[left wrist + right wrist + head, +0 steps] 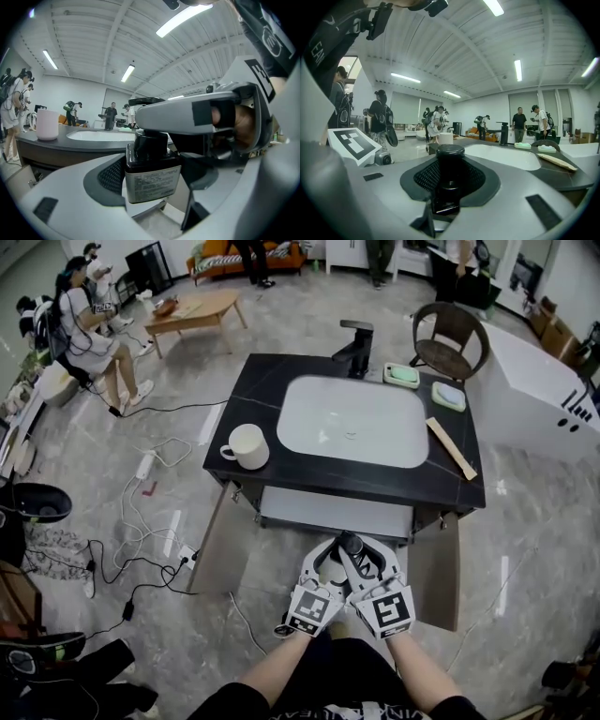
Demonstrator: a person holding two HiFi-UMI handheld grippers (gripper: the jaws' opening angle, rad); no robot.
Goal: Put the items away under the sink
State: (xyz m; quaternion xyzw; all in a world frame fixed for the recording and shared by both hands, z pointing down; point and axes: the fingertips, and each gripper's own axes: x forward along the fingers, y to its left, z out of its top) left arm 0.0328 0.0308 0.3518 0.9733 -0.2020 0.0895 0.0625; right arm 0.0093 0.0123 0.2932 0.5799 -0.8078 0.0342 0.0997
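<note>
The bottle (151, 174), dark with a pale label, is pinched between the jaws of my left gripper (328, 563). My right gripper (368, 563) clamps it too, up near the cap. I hold it low, just in front of the cabinet, between its open doors (217, 545) and below the black counter (450, 486). On top are the white sink (352, 418), a cup (247, 446), the tap (356, 348) and a wooden stick (451, 447)
</note>
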